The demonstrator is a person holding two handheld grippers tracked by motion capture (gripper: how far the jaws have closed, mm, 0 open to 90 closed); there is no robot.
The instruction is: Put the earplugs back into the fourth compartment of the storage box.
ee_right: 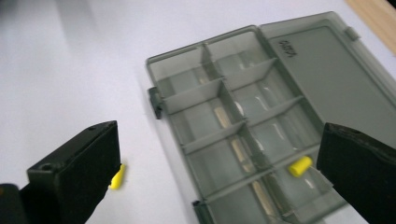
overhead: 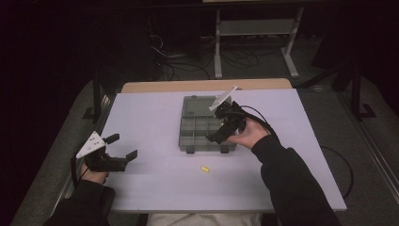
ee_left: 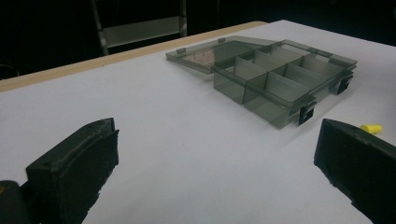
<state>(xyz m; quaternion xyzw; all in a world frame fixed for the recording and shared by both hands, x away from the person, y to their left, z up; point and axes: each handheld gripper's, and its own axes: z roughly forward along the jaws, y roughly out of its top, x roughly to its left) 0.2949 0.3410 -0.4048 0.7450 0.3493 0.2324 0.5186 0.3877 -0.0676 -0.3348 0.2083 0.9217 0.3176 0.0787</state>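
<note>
Right gripper (ee_right: 219,172) released over grey compartment box (ee_right: 243,121); yellow piece (ee_right: 299,166) inside near-right compartment; left gripper (ee_left: 215,168) released; lid embossing unreadable.

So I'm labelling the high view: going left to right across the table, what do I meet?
Left gripper → yellow piece lying loose on the table → right gripper, jaws open above the open grey box.
</note>
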